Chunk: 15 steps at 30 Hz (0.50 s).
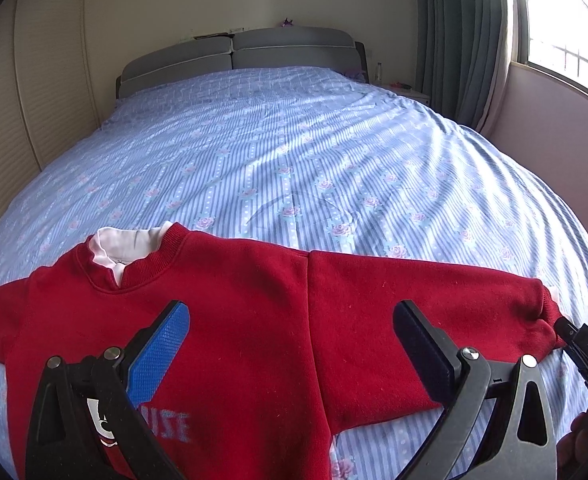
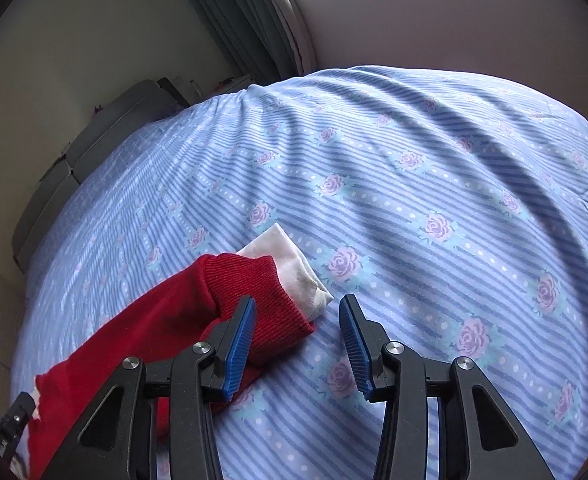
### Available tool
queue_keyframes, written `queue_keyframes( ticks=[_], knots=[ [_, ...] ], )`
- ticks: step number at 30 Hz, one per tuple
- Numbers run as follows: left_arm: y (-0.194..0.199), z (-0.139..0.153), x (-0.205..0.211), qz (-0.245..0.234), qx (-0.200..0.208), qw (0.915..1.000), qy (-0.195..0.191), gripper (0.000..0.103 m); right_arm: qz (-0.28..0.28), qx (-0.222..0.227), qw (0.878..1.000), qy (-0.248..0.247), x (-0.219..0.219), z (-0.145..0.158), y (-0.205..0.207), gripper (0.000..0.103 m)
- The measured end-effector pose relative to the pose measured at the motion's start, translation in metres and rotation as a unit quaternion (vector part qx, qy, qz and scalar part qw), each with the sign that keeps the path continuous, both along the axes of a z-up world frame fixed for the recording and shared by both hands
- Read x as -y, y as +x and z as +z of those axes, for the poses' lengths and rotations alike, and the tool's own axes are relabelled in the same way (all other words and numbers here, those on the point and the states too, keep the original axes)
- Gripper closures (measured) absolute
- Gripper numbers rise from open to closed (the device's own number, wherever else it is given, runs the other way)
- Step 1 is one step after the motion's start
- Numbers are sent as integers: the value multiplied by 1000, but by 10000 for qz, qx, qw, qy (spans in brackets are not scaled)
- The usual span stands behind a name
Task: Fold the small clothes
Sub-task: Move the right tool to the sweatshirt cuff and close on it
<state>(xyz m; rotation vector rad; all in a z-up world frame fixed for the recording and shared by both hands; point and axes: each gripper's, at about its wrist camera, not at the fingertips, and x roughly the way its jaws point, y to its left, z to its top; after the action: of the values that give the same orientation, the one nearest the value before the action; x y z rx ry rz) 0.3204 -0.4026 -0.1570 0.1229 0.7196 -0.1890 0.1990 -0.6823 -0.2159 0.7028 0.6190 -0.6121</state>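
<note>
Sweatshirt (image 1: 230, 320), small and red, lies face up and spread flat on the bed (image 1: 294, 152), collar away from me, so both sleeves are free to be turned in over the chest. From the left wrist view, my left hand-held gripper (image 1: 290, 340) hangs over the chest and armpit with its jaws wide apart and nothing between the pads; I judge it is placed there to pin or pick the body while the sleeve is folded. A white undershirt collar (image 1: 126, 244) peeks out of the neckline. My other tool's tip shows at the sleeve's end.

From the right wrist view, my right hand-held gripper (image 2: 297, 340) sits low at the red cuff (image 2: 270, 300), jaws partly open. The left pad lies against the ribbed cuff, the right pad stands over bare sheet, so nothing is pinched yet. A white inner cuff (image 2: 294, 268) sticks out beyond the red one; I would need to catch both layers.
</note>
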Motion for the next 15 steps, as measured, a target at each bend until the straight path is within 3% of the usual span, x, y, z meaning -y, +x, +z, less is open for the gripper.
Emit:
queue_keyframes(
  ticks=[6,7,9,15],
  knots=[
    [1,3,-1,-4,-5,10000,78,0,135,44,9996,243,4,-12,12,72],
    [1,5,-2,0,8,9999,110,0,135,71,9996,227,4,-10,11,79],
    [3,8,-5,15,8,9999,149,0,172,93,9998,84,1,-2,10,88],
    [8,22,-28,221,-34,9995,220,0,254,194,9989,-347,-16,36,11,91]
  ],
)
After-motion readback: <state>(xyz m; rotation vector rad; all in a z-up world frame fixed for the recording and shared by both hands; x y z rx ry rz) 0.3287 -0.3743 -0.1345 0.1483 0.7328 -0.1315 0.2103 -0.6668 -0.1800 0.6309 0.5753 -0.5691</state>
